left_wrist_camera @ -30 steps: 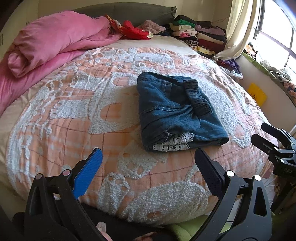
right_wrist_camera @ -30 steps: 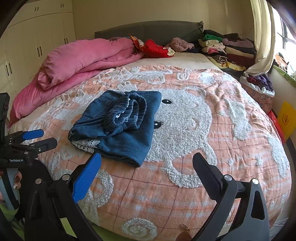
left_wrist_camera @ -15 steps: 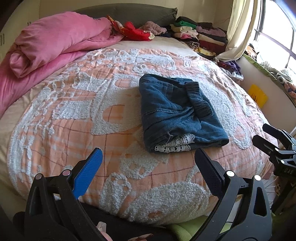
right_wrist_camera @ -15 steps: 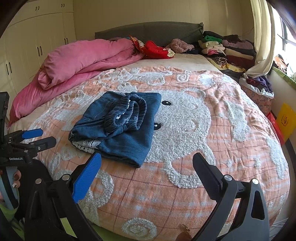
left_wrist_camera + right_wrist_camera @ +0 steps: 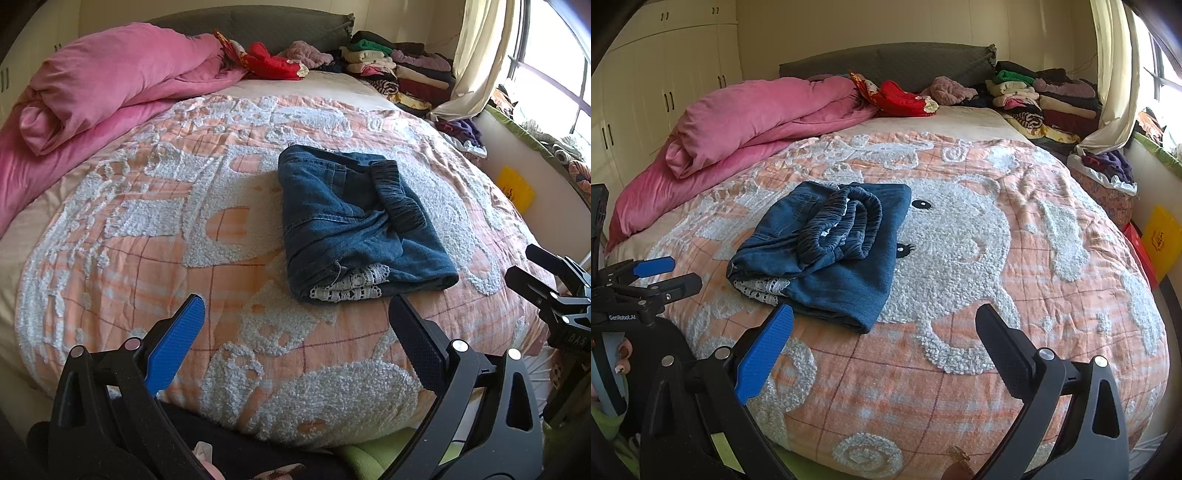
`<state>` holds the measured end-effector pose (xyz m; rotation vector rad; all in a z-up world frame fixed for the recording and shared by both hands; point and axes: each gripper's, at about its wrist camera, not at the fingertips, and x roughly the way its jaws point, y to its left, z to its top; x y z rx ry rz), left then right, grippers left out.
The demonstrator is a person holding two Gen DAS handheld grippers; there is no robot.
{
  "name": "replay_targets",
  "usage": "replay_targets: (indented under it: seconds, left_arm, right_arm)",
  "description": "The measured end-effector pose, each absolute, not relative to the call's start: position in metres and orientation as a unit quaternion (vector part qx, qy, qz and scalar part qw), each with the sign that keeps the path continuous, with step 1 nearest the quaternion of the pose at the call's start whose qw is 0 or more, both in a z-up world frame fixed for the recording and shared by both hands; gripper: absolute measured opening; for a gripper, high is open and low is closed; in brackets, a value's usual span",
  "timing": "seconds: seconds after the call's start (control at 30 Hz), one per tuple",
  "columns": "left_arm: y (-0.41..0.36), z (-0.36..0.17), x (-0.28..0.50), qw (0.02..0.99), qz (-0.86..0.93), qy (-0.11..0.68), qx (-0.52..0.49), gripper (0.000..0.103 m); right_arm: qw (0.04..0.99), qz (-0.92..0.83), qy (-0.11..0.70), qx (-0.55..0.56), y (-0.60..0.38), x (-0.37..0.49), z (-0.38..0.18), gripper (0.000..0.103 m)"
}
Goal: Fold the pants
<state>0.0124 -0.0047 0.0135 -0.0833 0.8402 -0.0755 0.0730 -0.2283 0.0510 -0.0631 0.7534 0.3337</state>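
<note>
A pair of blue denim pants (image 5: 354,225) lies folded into a compact bundle on the orange and white bedspread (image 5: 147,236), with white lace trim showing at its near edge and the elastic waistband on top. In the right wrist view the same pants (image 5: 831,251) lie left of centre. My left gripper (image 5: 295,321) hovers open at the foot of the bed, short of the bundle, holding nothing. My right gripper (image 5: 884,328) is open too, off the near right corner of the pants. Each gripper appears at the edge of the other's view, apart from the cloth.
A rolled pink duvet (image 5: 110,81) fills the far left of the bed. Red cloth (image 5: 273,62) and stacks of folded clothes (image 5: 399,70) line the headboard end. A curtain (image 5: 472,55), a window and a yellow bag (image 5: 515,188) are at the right. White wardrobes (image 5: 657,74) stand at the left.
Both grippers stay open and nearly still. The left wrist view has drifted slightly, so the pants sit a little lower and closer in it.
</note>
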Motion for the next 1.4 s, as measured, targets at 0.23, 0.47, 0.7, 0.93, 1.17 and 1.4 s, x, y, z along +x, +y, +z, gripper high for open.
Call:
replay_targets:
  seconds: [0.23,0.47,0.7,0.93,1.17,1.4]
  left_arm:
    - [-0.005,0.014,0.012,0.911,-0.036,0.408,-0.04,0.093]
    - [-0.005,0.013,0.012,0.911,-0.035,0.409,-0.039,0.093]
    - [-0.004,0.011,0.011,0.91,-0.034,0.411,-0.038,0.093]
    - [-0.004,0.011,0.011,0.91,-0.032,0.412,-0.037,0.093]
    - [0.0,0.009,0.01,0.907,-0.035,0.417,-0.038,0.093]
    - [0.018,0.009,0.017,0.905,-0.017,0.421,-0.055,0.093]
  right_arm:
    - [0.916,0.161,0.365,-0.032,-0.229,0.073,0.051,0.098]
    - [0.916,0.161,0.366,-0.033,-0.23,0.074,0.051,0.098]
    - [0.916,0.161,0.367,-0.033,-0.23,0.075,0.05,0.098]
    - [0.916,0.16,0.367,-0.033,-0.23,0.076,0.049,0.098]
    - [0.916,0.152,0.369,-0.035,-0.234,0.077,0.046,0.098]
    - [0.918,0.128,0.374,-0.027,-0.25,0.084,0.041,0.098]
